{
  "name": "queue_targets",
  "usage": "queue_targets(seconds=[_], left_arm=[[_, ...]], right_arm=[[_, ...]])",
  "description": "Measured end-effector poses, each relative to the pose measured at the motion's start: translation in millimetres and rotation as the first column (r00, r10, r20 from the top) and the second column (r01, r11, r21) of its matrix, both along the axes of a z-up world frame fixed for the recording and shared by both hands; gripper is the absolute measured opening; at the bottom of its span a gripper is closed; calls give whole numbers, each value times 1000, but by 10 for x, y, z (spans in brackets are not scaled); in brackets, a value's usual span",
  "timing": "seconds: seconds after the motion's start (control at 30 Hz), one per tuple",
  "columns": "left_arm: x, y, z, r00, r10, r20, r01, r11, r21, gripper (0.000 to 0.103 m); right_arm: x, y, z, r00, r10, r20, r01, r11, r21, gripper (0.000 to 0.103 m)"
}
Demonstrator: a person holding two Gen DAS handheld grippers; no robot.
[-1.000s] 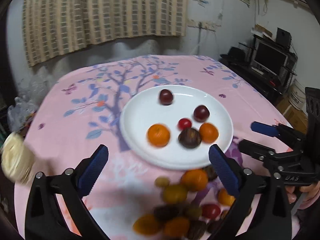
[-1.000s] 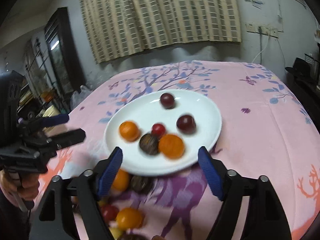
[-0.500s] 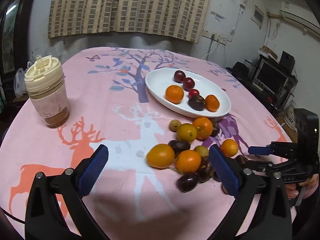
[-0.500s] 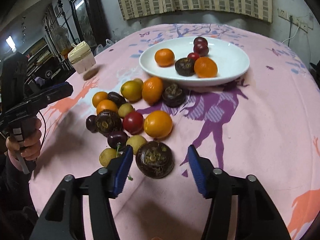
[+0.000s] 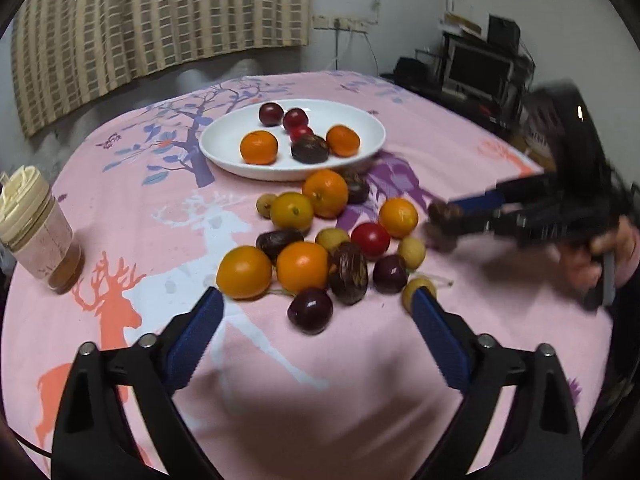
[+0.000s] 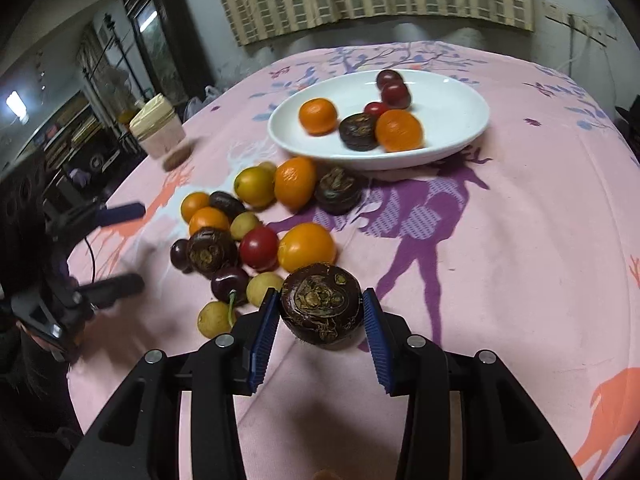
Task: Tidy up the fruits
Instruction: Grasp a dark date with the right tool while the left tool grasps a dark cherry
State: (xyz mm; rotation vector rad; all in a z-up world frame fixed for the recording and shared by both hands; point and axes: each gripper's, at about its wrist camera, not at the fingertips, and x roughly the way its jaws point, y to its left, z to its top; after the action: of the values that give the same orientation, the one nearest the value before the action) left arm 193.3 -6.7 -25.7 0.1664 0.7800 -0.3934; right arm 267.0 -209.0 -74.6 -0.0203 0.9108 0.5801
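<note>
1. At the pile's near edge, the right gripper (image 6: 320, 312) clamps a dark chestnut (image 6: 322, 306), its flat scarred face turned toward the camera, its wide axis spanning the pads.
2. The left gripper (image 5: 316, 312) hangs wide open, holding nothing, before the fruit pile (image 5: 320, 240).
3. Beyond sits the plate (image 5: 224, 148).

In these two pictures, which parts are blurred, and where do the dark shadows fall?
Left wrist view: the right gripper and its hand are smeared by motion blur, while the fruit pile and white plate stay fairly sharp; a dark shadow covers the pink tablecloth between the left gripper fingers. Right wrist view: the dark brown fruit is sharp; the left edge is dim and blurred.
</note>
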Motion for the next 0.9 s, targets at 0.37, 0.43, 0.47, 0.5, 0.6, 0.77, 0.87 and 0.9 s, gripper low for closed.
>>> queue_targets(seconds=[0.37, 0.43, 0.47, 0.5, 0.6, 0.77, 0.87, 0.9], left_arm=[[136, 17, -173, 996, 9, -90, -9, 1000, 1, 56], [149, 33, -179, 995, 15, -96, -16, 1000, -7, 55], [155, 43, -177, 995, 18, -98, -19, 1000, -11, 55], [161, 51, -174, 995, 18, -100, -19, 1000, -15, 55], [191, 49, -199, 993, 12, -122, -15, 1000, -23, 43], [254, 79, -241, 988, 27, -150, -33, 999, -39, 41], [284, 66, -268, 986, 27, -166, -34, 999, -40, 40], [298, 57, -285, 984, 27, -175, -34, 999, -35, 37]], right_arm=[[-29, -43, 50, 1000, -22, 16, 22, 1000, 9, 43], [-26, -41, 52, 1000, -24, 18, 24, 1000, 10, 43], [-28, -45, 57, 999, -26, 20, 25, 1000, 11, 43], [-30, -46, 60, 999, -27, 22, 27, 1000, 11, 43], [-34, -52, 70, 999, -31, 26, 30, 999, 12, 43], [-61, -59, 100, 999, -31, 39, 30, 999, 19, 43], [-72, -67, 111, 999, -29, 45, 28, 999, 23, 43], [-72, -69, 114, 998, -30, 47, 29, 999, 24, 43]])
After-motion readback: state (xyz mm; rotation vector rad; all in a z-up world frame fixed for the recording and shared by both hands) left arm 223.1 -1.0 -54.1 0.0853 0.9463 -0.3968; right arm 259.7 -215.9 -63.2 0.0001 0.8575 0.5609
